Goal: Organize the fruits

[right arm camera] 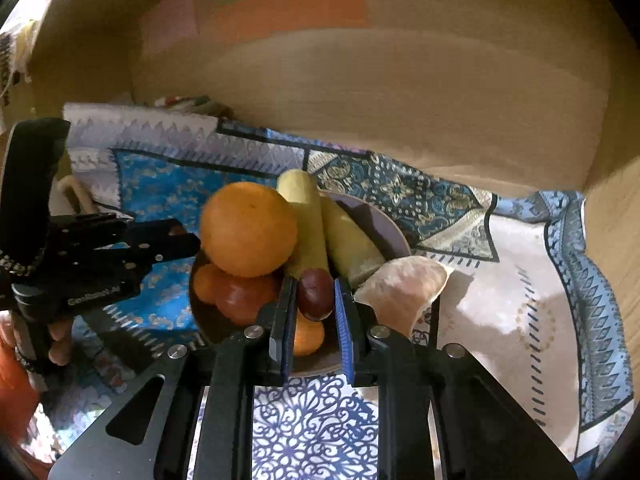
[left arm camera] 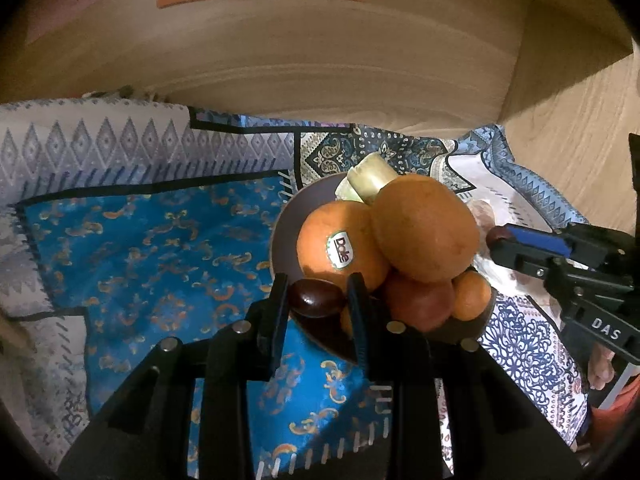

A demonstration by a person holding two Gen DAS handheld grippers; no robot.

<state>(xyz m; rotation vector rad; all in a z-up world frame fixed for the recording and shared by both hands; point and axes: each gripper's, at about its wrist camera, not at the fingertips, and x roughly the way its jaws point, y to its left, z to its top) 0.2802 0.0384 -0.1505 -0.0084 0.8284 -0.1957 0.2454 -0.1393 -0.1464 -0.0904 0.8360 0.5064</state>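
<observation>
Left wrist view showed a small dark fruit (left arm camera: 316,298) clenched in the left gripper (left arm camera: 318,304) above the bowl (left arm camera: 280,232)'s near rim; smooth, probably slippery, best pinched mid-body. The right gripper (right arm camera: 316,300) clenched another dark fruit (right arm camera: 316,292).
</observation>
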